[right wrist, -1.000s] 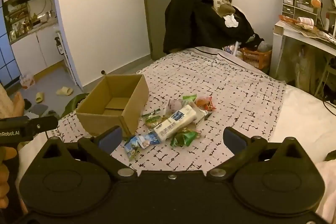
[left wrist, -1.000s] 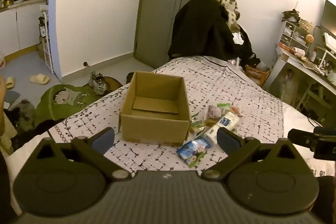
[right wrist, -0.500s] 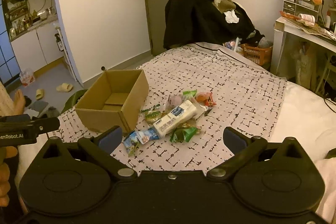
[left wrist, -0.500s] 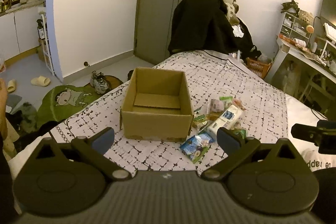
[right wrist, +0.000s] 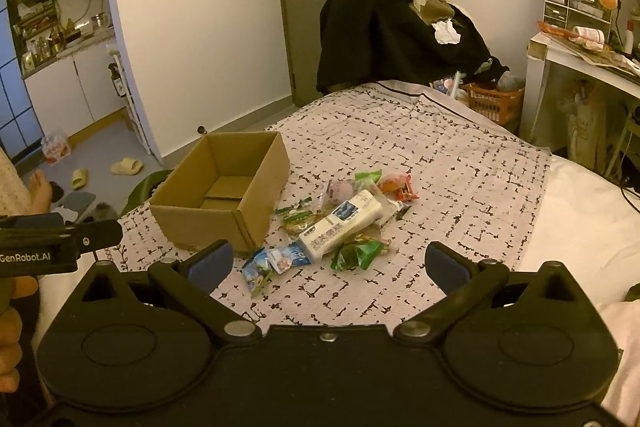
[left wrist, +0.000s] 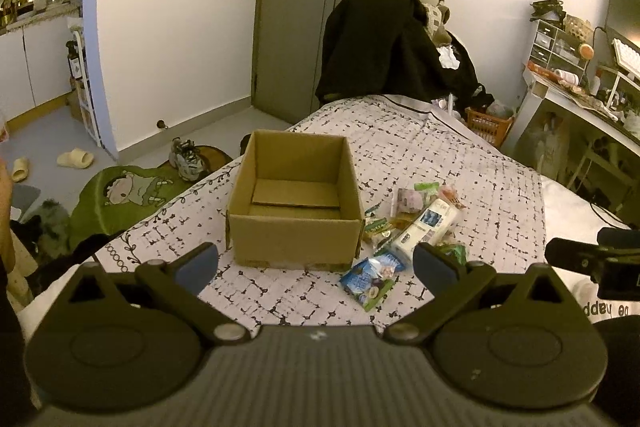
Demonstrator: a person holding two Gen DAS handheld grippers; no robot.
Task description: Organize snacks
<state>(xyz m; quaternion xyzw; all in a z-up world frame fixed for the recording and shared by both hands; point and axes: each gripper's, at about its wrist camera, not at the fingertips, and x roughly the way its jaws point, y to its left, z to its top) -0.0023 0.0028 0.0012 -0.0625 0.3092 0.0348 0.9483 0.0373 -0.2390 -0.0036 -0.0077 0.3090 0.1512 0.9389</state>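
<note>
"GenRobot.AI" on left claw [right wrist: 56,251]; both claws wide, empty; right claw [right wrist: 326,263].

Brown box [left wrist: 294,239], white packet [right wrist: 342,227], black-patterned pale bedspread [right wrist: 460,179]

The cardboard box [left wrist: 294,203] near wall is hiding part of its own floor. The white packet [right wrist: 340,225] is covering the wrappers beneath it, so their kinds cannot be told. Print on the blue packet [right wrist: 276,263] is reading too small. The left gripper [right wrist: 60,241] is being cut off by the frame edge in the right wrist view, hiding its fingers.
</note>
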